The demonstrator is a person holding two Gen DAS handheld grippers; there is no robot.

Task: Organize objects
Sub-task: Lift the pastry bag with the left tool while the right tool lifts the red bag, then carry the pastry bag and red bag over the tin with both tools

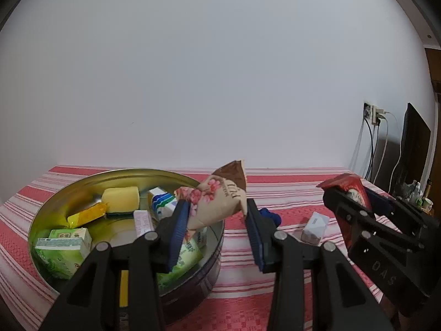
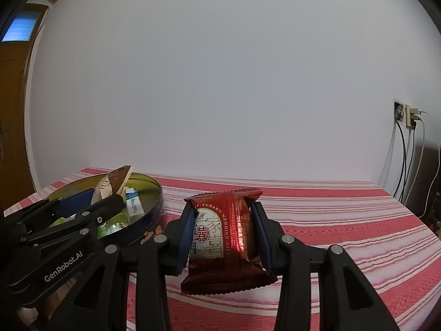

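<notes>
Snack packets, two, each held clear of the striped red-and-white surface (image 2: 344, 220) — one per gripper. Left gripper (image 1: 217, 212): fingers closed on a beige pyramid-shaped packet (image 1: 217, 201) with pink flowers and a brown tip, held over the near right rim of the round metal tin (image 1: 69, 187). Right gripper (image 2: 224, 226): fingers clamped on either side of a dark red packet (image 2: 226, 237) with printed lettering, held upright above the cloth, to the right of the tin. Tin contents: yellow sponge (image 1: 121, 200), yellow wrapped sweet (image 1: 86, 215), green carton (image 1: 64, 248), blue-and-white box (image 1: 162, 204), a pink-and-white strip packet (image 1: 143, 222), and a green packet (image 1: 184, 259) partly hidden behind the left fingers. Loose on the surface, right of the tin — a blue item (image 1: 268, 215) and a small white box (image 1: 315, 227), lying apart. Background: white wall, wall socket (image 2: 408, 115) with cables.
</notes>
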